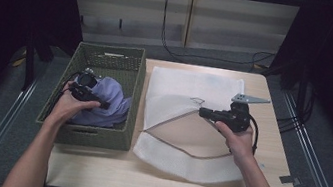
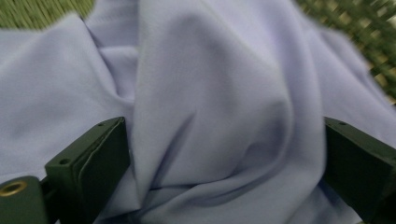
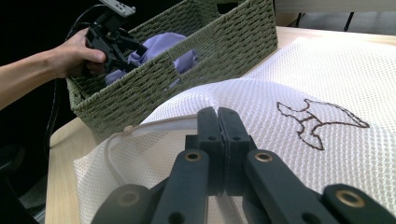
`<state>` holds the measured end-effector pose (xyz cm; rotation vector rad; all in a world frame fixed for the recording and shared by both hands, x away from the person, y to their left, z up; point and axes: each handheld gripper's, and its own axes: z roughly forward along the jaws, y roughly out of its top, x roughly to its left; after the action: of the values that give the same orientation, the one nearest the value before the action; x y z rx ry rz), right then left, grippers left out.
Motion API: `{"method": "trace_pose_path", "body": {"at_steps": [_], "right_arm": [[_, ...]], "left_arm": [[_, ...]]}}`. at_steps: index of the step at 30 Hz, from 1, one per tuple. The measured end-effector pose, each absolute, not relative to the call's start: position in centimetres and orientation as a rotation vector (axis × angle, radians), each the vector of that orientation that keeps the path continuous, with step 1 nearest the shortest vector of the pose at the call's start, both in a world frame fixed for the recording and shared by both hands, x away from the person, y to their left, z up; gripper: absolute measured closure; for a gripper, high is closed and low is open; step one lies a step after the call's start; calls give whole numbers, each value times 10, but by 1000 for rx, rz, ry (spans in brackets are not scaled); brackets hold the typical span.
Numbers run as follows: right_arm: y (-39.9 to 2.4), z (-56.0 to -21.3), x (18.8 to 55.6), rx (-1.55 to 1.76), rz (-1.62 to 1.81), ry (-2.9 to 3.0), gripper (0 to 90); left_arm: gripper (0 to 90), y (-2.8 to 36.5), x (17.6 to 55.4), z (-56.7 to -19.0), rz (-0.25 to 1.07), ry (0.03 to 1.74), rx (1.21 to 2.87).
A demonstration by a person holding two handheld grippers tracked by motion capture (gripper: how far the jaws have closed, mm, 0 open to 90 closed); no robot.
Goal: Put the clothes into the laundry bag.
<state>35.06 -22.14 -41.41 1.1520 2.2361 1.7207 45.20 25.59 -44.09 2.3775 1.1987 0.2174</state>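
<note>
A lavender cloth (image 1: 111, 101) lies bunched in a green woven basket (image 1: 96, 138) at the table's left. My left gripper (image 1: 101, 104) reaches into the basket. Its jaws stand wide apart, and a fold of the cloth (image 2: 210, 93) bulges between them. To the right of the basket a white mesh bag (image 1: 191, 85) lies flat on the table. My right gripper (image 1: 202, 112) is shut on the upper rim of the bag's mouth and holds it raised. In the right gripper view the jaws (image 3: 218, 114) meet over the bag (image 3: 327, 70), with the basket (image 3: 187, 79) and the left gripper (image 3: 122, 49) beyond.
The wooden tabletop (image 1: 273, 156) carries a small piece of grey tape (image 1: 290, 180) near its right edge. A dark outline figure (image 3: 317, 121) is stitched on the bag. Black curtains hang on both sides, and cables run along the floor behind the table.
</note>
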Motion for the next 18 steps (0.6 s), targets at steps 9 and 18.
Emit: {"method": "trace_pose_path", "body": {"at_steps": [9, 18], "right_arm": [[-220, -416, 351, 1153, 1711, 2253, 894], [-220, -415, 350, 1144, 1709, 2232, 894]], "left_arm": [[46, 258, 462, -452, 224, 1258, 2480], [2, 257, 463, -469, 211, 1293, 2550]]}}
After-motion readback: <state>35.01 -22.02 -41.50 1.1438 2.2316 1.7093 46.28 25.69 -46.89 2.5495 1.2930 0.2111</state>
